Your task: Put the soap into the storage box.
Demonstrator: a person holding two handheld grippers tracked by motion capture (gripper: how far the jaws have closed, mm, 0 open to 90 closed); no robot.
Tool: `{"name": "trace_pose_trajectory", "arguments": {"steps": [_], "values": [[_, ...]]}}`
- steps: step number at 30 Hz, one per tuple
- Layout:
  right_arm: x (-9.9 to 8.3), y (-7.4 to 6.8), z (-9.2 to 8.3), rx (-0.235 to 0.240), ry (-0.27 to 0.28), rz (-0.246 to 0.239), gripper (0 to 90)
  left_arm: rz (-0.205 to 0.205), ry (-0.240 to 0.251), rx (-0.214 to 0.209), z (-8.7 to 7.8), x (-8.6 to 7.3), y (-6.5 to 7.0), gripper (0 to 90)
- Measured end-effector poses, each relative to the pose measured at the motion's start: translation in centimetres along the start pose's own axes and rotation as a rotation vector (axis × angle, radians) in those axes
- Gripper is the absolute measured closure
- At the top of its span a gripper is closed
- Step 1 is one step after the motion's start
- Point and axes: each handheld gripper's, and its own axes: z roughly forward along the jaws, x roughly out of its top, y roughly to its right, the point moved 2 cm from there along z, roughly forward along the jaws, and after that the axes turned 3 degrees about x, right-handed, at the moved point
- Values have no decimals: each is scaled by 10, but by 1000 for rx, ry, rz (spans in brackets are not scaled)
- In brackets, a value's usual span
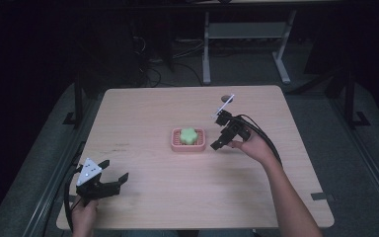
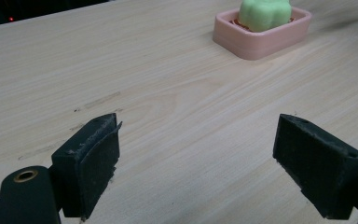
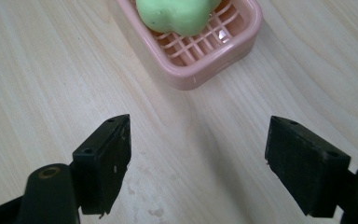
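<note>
Soap (image 1: 189, 135) is sitting in the pink dish (image 1: 200, 146); the right gripper view is revealing its grid floor; both grippers' (image 1: 109, 179) (image 1: 220, 130) fingers are gaping wide, holding nothing.

Left gripper (image 1: 113, 175): black body with two blocky black jaws faced with flat pads (image 2: 98, 163), a brass-coloured ring set in the arm below one jaw, a grey three-cornered plate (image 1: 89, 171) on top, and black cables (image 1: 69, 197) trailing from its rear. Right gripper (image 1: 216, 131): same black build with small screw holes in the jaw blocks (image 3: 303, 158), a pale plate (image 1: 225, 104) on top seen edge-on, and a bundle of black cables (image 1: 264, 138) running back along the forearm. Both of the person's forearms (image 1: 291, 202) are bare, with no sleeve or glove in view.
</note>
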Motion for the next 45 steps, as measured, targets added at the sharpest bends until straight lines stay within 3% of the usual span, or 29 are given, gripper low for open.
{"name": "trace_pose_trajectory", "arguments": {"steps": [17, 25, 45], "values": [[-27, 3, -8, -1, 2, 30, 235, 0, -4, 1, 1, -1, 0, 142], [-40, 1, -15, -12, 39, 36, 249, 4, -5, 0, 1, -1, 1, 142], [-76, -4, -23, -12, 68, 57, 248, 1, -10, 6, 1, -1, 1, 142]]}}
